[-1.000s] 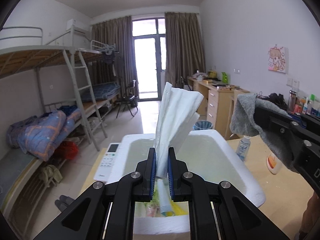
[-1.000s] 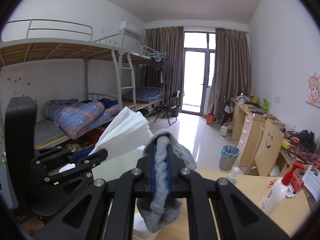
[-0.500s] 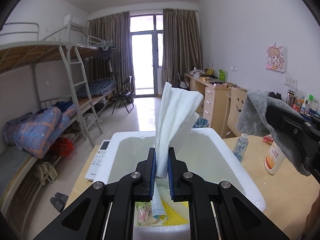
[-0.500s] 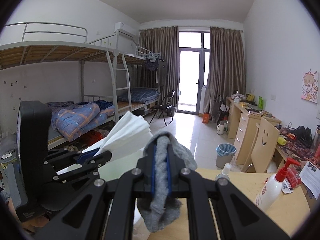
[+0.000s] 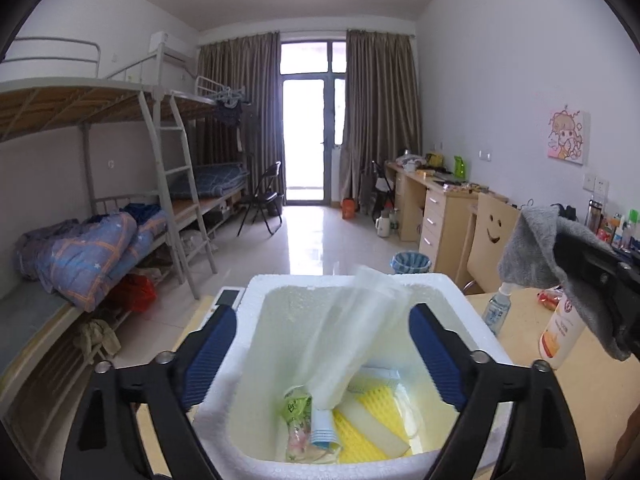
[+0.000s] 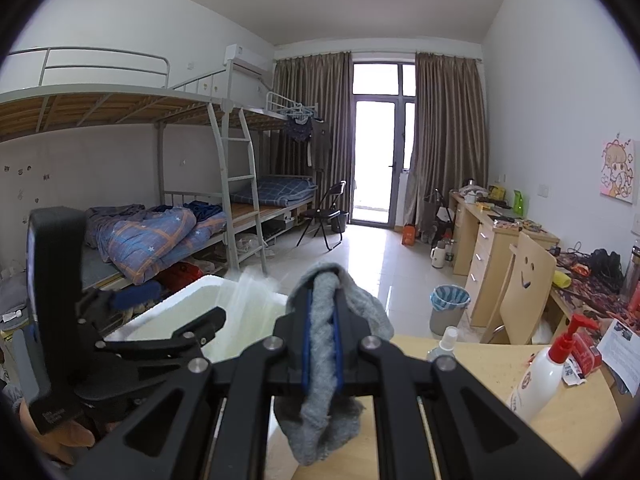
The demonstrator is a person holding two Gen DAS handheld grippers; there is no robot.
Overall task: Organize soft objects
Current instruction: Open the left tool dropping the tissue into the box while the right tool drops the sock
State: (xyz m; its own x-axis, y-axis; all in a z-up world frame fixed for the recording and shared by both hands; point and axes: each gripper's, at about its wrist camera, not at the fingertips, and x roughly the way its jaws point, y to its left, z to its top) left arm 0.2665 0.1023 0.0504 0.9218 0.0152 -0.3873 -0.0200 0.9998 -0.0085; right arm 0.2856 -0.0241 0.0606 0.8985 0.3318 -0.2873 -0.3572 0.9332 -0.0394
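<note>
My left gripper (image 5: 322,344) is open above a white foam box (image 5: 478,322). A white folded cloth (image 5: 352,332) is blurred between the jaws, dropping into the box. Inside lie a yellow sponge (image 5: 360,436), a small printed packet (image 5: 298,420) and a blue-edged item (image 5: 322,428). My right gripper (image 6: 322,340) is shut on a grey cloth (image 6: 324,364), held to the right of the box; the grey cloth also shows in the left wrist view (image 5: 536,248). The left gripper (image 6: 132,320) and the box (image 6: 192,300) show at left in the right wrist view.
The box stands on a wooden table (image 5: 568,392) with a white lotion pump bottle (image 6: 548,368), a small spray bottle (image 5: 496,308) and a remote (image 5: 228,298). Bunk beds (image 5: 100,240) line the left wall; desks (image 5: 440,200), a chair (image 5: 488,236) and a bin (image 5: 412,262) stand on the right.
My left gripper has opened and let go of the white cloth, which is falling into the foam box. The right gripper still holds the grey cloth.
</note>
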